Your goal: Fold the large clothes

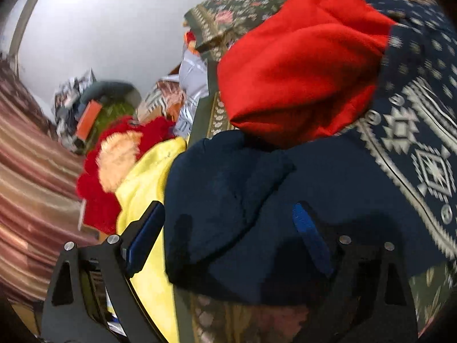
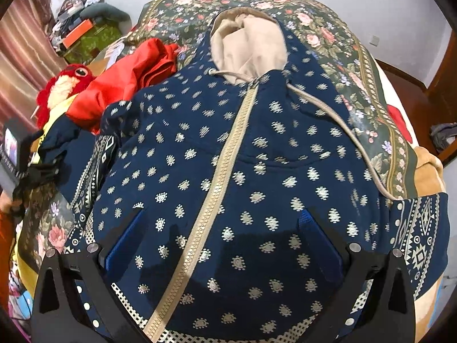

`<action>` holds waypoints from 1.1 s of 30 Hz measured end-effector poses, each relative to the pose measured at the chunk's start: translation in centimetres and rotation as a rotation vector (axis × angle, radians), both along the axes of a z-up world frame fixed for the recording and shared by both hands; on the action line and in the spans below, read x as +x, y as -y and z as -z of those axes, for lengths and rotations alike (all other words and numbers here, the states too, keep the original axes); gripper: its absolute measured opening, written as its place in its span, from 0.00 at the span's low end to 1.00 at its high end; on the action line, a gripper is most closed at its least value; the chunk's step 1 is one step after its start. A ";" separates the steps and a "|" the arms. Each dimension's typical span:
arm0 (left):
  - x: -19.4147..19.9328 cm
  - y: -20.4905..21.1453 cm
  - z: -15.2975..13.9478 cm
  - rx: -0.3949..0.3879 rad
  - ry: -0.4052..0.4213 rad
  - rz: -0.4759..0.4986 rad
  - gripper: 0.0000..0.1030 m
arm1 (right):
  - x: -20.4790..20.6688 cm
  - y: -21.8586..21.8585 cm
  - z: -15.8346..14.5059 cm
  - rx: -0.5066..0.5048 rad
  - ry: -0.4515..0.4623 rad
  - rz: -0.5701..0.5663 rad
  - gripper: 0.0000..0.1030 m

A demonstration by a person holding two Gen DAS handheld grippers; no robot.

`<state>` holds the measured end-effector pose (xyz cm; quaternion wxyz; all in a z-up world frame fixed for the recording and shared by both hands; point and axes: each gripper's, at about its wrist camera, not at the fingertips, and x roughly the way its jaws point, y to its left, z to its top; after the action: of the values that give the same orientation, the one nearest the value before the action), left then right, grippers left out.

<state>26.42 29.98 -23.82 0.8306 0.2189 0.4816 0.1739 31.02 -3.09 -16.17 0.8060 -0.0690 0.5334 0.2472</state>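
A navy hoodie (image 2: 257,157) with small pale motifs lies front-up on the floral bedspread (image 2: 328,28). Its beige-lined hood (image 2: 248,45) points away and a pale zip (image 2: 222,171) runs down the middle. My right gripper (image 2: 222,214) hovers open over the hoodie's lower front, one blue pad on each side of the zip. In the left wrist view a plain navy sleeve (image 1: 242,185) lies bunched beside the hoodie's patterned band (image 1: 414,143). My left gripper (image 1: 228,208) stands open over that sleeve, its pads not pressing on it.
A crumpled red garment (image 1: 300,65) lies on the bed by the sleeve, also seen as the red garment (image 2: 128,77). A yellow cloth (image 1: 148,177) and a red plush toy (image 1: 114,154) sit at the bed's edge. Clutter (image 2: 85,14) is piled beyond, by a striped curtain (image 1: 28,157).
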 end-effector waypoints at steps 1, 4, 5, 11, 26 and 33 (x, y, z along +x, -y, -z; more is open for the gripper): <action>0.4 -0.6 0.1 -0.037 -0.002 -0.013 0.88 | -0.1 -0.1 0.0 -0.003 0.000 -0.005 1.00; 1.3 -1.8 0.7 -0.135 0.001 -0.061 0.73 | -0.3 -0.3 -0.1 -0.007 0.009 -0.014 1.00; 1.4 -2.4 0.4 -0.156 0.015 -0.085 0.65 | -0.3 -0.3 -0.2 -0.006 0.012 -0.015 1.00; -0.1 -2.3 -1.8 -0.212 0.065 -0.095 0.13 | -0.3 0.4 -0.5 0.013 -0.003 0.018 1.00; -1.7 7.2 -21.5 -0.569 0.429 0.122 0.11 | -2.2 2.2 -6.0 0.094 0.089 0.044 1.00; 1.3 15.8 -28.0 -0.681 0.521 0.246 0.11 | -2.9 5.5 -8.5 0.142 0.157 0.072 1.00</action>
<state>27.75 14.21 4.19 0.9635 -0.0627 0.2562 -0.0453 28.14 -8.64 -7.66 0.8566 -0.0117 0.4518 0.2491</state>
